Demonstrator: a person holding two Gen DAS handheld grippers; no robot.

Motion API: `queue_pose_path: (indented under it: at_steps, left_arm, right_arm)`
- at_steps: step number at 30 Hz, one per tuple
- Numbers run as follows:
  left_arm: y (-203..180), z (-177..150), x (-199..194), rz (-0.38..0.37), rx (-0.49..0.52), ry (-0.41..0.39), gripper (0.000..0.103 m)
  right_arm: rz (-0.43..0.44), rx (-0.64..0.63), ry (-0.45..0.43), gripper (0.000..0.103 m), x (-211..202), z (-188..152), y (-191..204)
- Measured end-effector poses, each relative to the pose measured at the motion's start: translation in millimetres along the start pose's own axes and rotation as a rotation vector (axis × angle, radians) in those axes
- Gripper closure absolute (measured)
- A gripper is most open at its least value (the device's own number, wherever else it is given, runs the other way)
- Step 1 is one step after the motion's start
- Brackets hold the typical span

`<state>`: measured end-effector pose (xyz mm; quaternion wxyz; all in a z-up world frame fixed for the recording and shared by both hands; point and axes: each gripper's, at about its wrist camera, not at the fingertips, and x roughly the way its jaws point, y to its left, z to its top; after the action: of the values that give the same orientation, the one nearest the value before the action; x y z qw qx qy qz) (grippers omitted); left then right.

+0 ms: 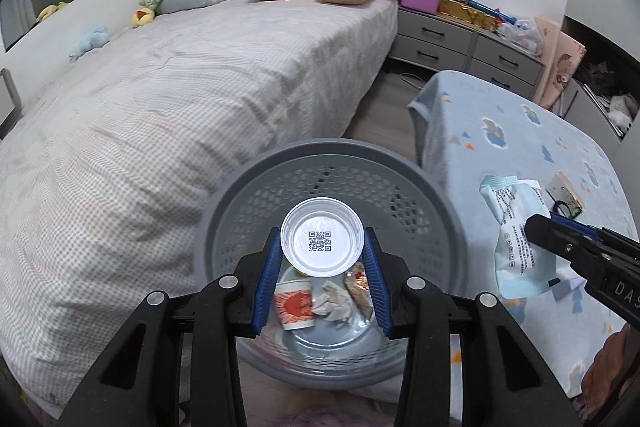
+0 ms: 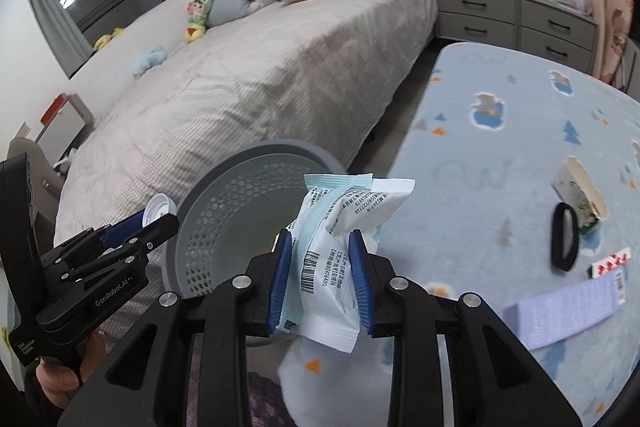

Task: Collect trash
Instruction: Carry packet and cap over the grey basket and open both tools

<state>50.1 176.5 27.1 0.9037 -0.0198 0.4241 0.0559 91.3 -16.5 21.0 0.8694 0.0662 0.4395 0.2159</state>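
Left gripper (image 1: 322, 259) clamped on lid (image 1: 322, 237), above bin (image 1: 224, 211); right gripper (image 2: 320, 267) pinching wrapper (image 2: 340, 247), bin at 10 o'clock; risk: wrapper released short of rim, landing on blanket (image 2: 500, 155)

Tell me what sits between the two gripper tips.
In the right wrist view, only the grey basket's rim and perforated inside lie between the left hand-held gripper and the right hand-held gripper.
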Motion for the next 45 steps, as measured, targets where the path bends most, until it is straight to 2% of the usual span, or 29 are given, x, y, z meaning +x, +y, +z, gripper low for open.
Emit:
queue_pose_path:
  at_steps: [5,12,24,31,33,35,36,38,45]
  left_arm:
    - [26.0,-0.5,8.3,0.051,-0.034,-0.001,0.064]
    - [45.5,-2.2,26.3,0.056,-0.063,0.024,0.064]
    - [41.3,1.9,49.5,0.016,-0.04,0.062,0.064]
    - [38.7,2.2,51.0,0.014,-0.041,0.066,0.063]
    - [39.0,2.2,50.3,0.013,-0.044,0.065,0.06]
    - [39.0,1.9,48.0,0.02,-0.045,0.058,0.044]
    - [39.1,2.0,46.7,0.025,-0.046,0.053,0.042]
    - [39.6,2.3,45.2,0.03,-0.048,0.045,0.041]
    - [43.2,2.6,44.4,0.043,-0.06,0.044,0.04]
  right_arm:
    - [0.046,-0.04,0.028,0.074,21.7,5.2,23.1]
    - [0.077,-0.082,0.073,0.074,49.9,6.6,42.6]
    - [0.066,-0.1,0.116,0.074,77.9,1.9,44.1]
    - [0.069,-0.095,0.103,0.071,77.1,4.4,40.5]
    - [0.068,-0.094,0.095,0.07,75.2,5.2,40.0]
    - [0.068,-0.092,0.087,0.066,73.5,5.9,39.4]
    - [0.071,-0.091,0.084,0.064,72.8,6.1,39.0]
    - [0.072,-0.093,0.077,0.058,71.2,6.3,38.9]
    - [0.069,-0.092,0.075,0.057,69.5,5.6,38.6]
